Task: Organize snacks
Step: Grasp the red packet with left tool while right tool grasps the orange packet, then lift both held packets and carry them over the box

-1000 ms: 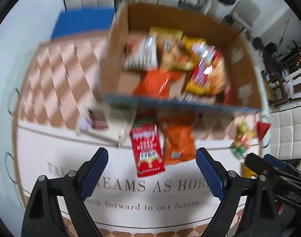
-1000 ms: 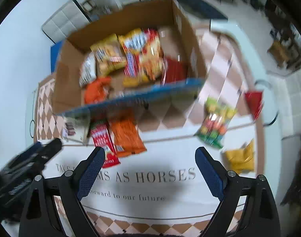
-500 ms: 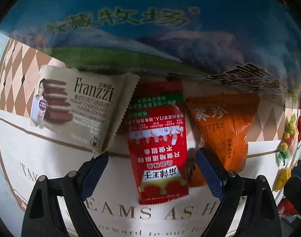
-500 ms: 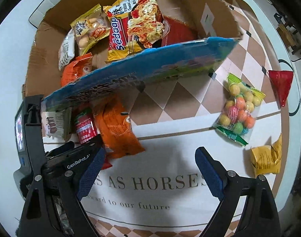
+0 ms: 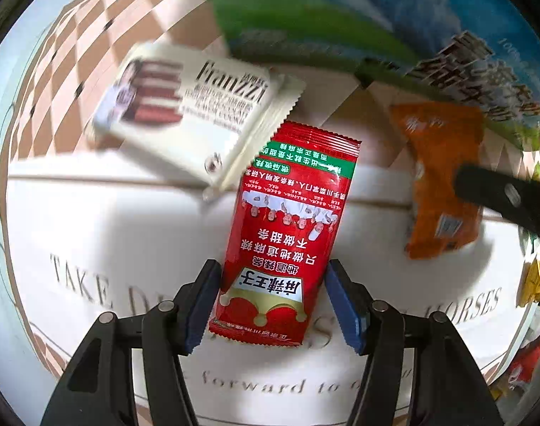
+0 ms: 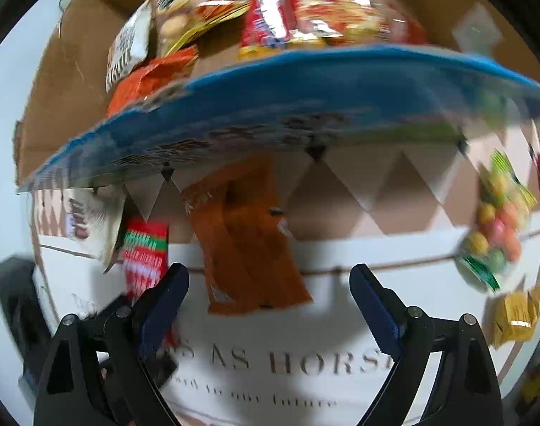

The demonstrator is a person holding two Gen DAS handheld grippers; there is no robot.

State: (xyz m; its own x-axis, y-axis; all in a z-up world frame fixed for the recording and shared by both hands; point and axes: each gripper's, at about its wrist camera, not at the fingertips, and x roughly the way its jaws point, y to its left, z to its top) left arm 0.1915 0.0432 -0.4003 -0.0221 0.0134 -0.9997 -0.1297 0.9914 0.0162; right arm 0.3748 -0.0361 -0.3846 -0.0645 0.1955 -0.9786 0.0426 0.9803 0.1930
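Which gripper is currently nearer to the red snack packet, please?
Left. The left gripper straddles the red snack packet, its jaws just closing around the lower end. The right gripper stands open beside it, over the orange packet.

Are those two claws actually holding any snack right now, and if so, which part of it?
The left gripper, jaws just closing, straddles the red packet's bottom end; contact is unclear. The right gripper is open, holding nothing.
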